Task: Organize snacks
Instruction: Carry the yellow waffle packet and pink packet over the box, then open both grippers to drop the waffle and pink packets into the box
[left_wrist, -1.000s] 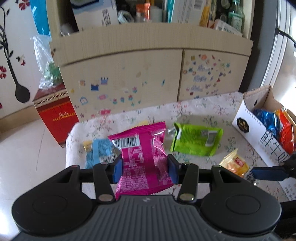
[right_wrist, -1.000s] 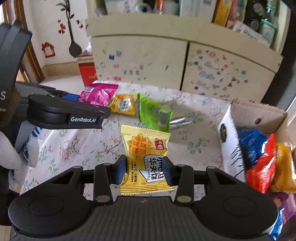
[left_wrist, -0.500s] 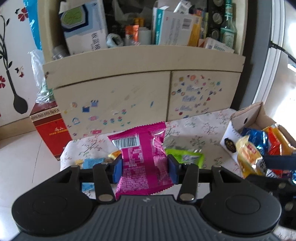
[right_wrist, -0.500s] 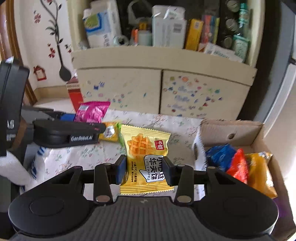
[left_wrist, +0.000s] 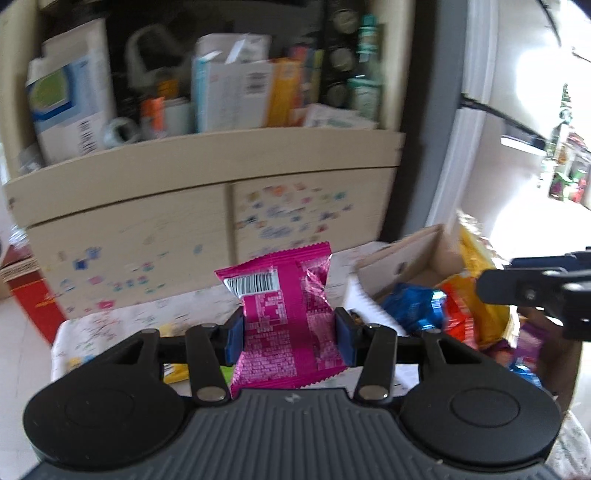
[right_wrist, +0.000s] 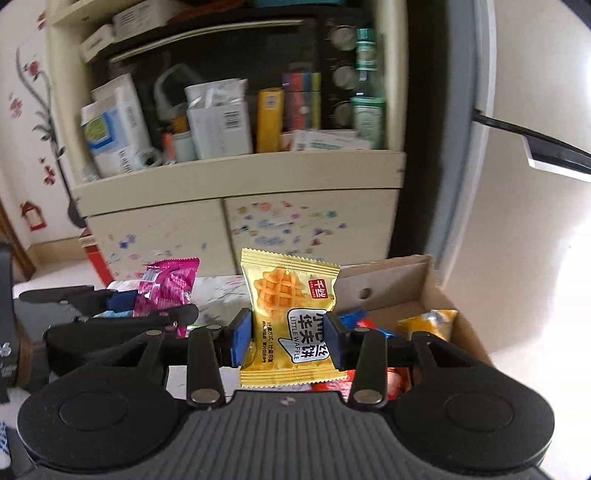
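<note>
My left gripper is shut on a magenta snack packet, held upright above the table with its barcode side facing me. My right gripper is shut on a yellow waffle packet, held over the near edge of the open cardboard box. In the left wrist view the box lies to the right with blue, orange and yellow packets inside, and the right gripper's finger hangs above it. The magenta packet and the left gripper show at the left of the right wrist view.
A floral tablecloth covers the table, with yellow packets lying on it. Behind stands a beige cabinet with stickered doors and a crowded shelf. A red box sits on the floor at the left.
Both grippers rose and swung right toward the cardboard box, each keeping its packet. The green and blue packets on the table dropped out of the left wrist view.
</note>
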